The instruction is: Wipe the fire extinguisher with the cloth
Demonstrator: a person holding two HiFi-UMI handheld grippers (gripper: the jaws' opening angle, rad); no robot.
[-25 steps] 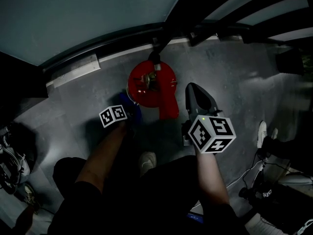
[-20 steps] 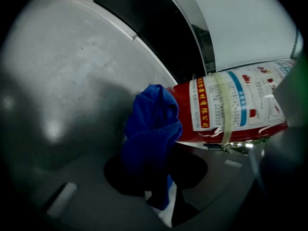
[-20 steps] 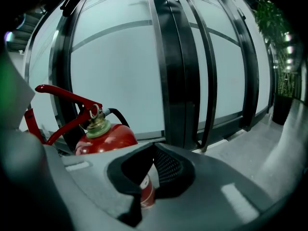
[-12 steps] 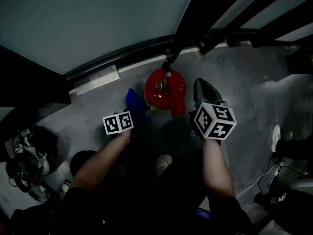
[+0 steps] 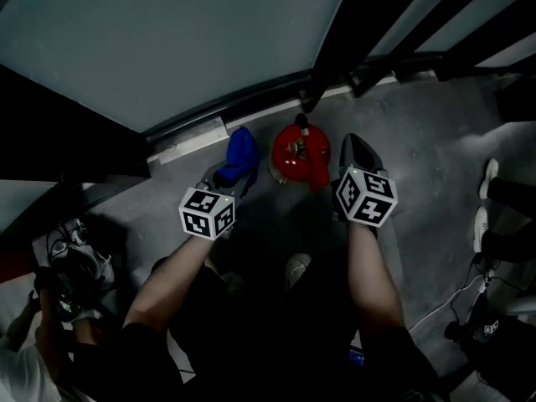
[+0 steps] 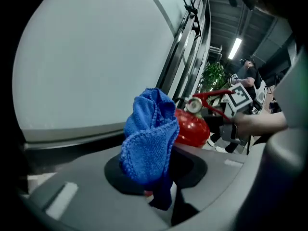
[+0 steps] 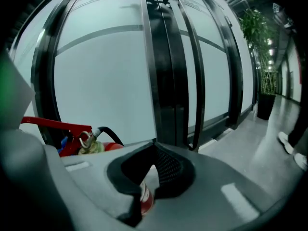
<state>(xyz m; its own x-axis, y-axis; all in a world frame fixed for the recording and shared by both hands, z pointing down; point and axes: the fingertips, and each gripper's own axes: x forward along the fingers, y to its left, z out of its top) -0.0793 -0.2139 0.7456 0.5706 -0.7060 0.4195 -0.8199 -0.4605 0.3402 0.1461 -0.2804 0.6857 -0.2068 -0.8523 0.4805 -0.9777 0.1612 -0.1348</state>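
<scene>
On the grey floor (image 5: 435, 132), in the head view, the red fire extinguisher (image 5: 300, 156) is standing upright against the foot of a frosted glass wall (image 5: 193, 40), seen from above and lying between the two grippers. The left gripper (image 5: 229, 176) is being held just beside its left flank, with the blue cloth (image 5: 242, 152) bunched at the tip. The cloth is apparently being kept high and forward so that it meets the cylinder before the fingers do. No contact between cloth and extinguisher can be confirmed here. The right gripper (image 5: 354, 146) is being held close to the extinguisher's right side, probably to steady it while the wiping is being done. In the left gripper view, the fingers are clamped shut on the lower end of the cloth (image 6: 150, 134), leaving most of it free as a wiping pad. The extinguisher (image 6: 191, 127) is showing behind and to the right of it, with the marker cube (image 6: 239, 96) of the other gripper beyond. In the right gripper view, the fingers are pressed together with nothing held between them. The extinguisher's red lever (image 7: 57, 124) and black hose (image 7: 109, 134) are lying off to the left, outside the fingers, so no grasp is being made on it yet.
</scene>
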